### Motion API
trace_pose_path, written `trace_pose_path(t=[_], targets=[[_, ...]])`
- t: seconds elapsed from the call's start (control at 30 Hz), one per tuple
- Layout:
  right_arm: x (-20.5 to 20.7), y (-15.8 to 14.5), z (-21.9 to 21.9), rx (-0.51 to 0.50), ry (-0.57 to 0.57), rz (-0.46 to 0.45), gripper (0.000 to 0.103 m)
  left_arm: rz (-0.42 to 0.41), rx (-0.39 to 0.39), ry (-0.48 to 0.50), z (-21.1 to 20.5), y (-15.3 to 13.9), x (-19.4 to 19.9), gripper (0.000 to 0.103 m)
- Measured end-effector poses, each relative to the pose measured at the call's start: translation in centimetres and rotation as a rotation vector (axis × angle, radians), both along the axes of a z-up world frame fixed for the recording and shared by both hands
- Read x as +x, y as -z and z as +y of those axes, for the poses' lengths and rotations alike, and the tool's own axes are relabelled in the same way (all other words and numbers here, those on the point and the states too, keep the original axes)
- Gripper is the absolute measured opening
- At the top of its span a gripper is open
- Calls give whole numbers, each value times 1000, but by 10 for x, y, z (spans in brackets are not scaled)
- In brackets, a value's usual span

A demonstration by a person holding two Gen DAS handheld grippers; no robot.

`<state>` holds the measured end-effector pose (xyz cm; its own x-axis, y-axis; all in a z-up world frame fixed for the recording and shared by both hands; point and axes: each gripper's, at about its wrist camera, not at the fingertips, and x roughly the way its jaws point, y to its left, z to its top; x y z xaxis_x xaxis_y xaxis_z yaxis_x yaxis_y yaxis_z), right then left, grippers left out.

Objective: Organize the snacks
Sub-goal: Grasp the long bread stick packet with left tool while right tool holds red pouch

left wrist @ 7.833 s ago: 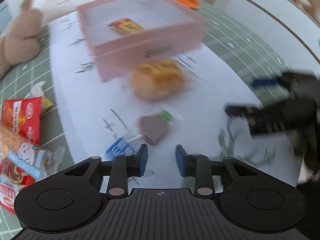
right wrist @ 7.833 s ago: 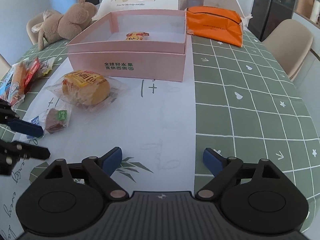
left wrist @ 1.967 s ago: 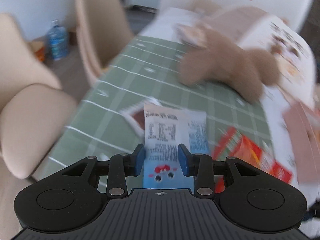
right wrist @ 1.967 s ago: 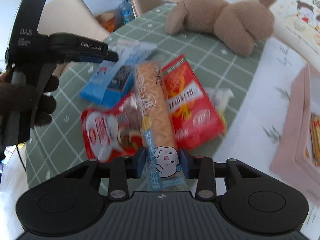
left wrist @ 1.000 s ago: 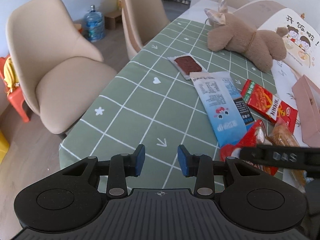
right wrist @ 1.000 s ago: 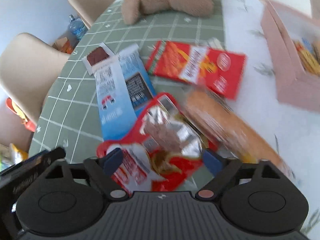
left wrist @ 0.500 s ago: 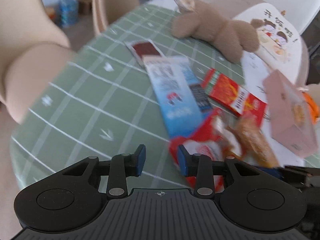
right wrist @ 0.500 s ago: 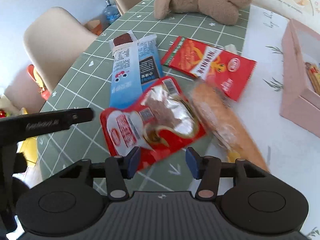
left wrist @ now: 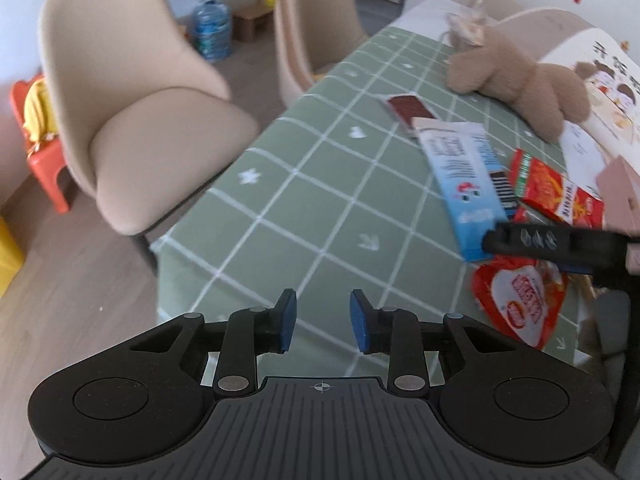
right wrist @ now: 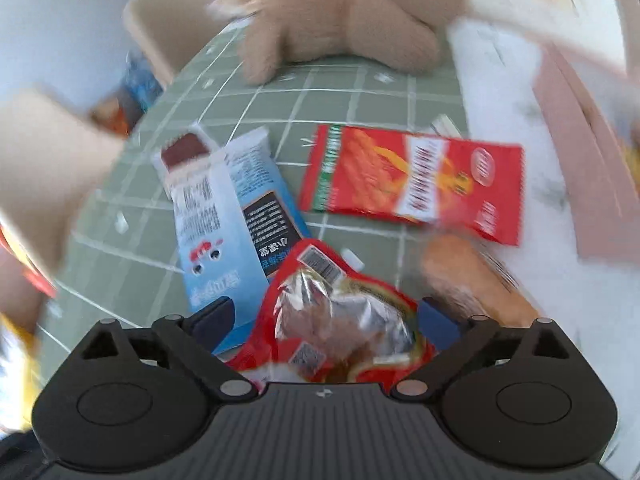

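My right gripper [right wrist: 326, 318] is open, its fingers wide on either side of a red foil pouch [right wrist: 340, 316], which also shows in the left wrist view [left wrist: 520, 300]. A blue-and-white packet [right wrist: 236, 216] lies left of the pouch, a red flat pack [right wrist: 412, 184] behind it, a long bread stick [right wrist: 472, 280] to its right. My left gripper [left wrist: 322, 320] is open and empty above the green checked tablecloth [left wrist: 300, 220] near the table's corner. The blue packet [left wrist: 464, 176] and red pack [left wrist: 552, 192] lie to its right.
A brown plush toy [right wrist: 344, 20] lies at the back. A pink box [right wrist: 580, 152] stands at the right. A small chocolate wafer pack [left wrist: 410, 108] lies beyond the blue packet. Beige chairs [left wrist: 132, 112] stand beside the table's left edge.
My right gripper has opened wide and moved down over the red foil pouch. My left gripper has swung left, away from the snacks, and stays open.
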<state>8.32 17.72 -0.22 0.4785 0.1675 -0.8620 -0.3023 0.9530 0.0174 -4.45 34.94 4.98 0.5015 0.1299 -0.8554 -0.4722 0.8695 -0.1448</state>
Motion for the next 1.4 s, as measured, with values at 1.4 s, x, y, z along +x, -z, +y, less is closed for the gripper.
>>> trace_pose_path(t=[1.4], targets=[[-116,1,-308,89,-89,-109,94,137,154,365,-255,7,149,60]])
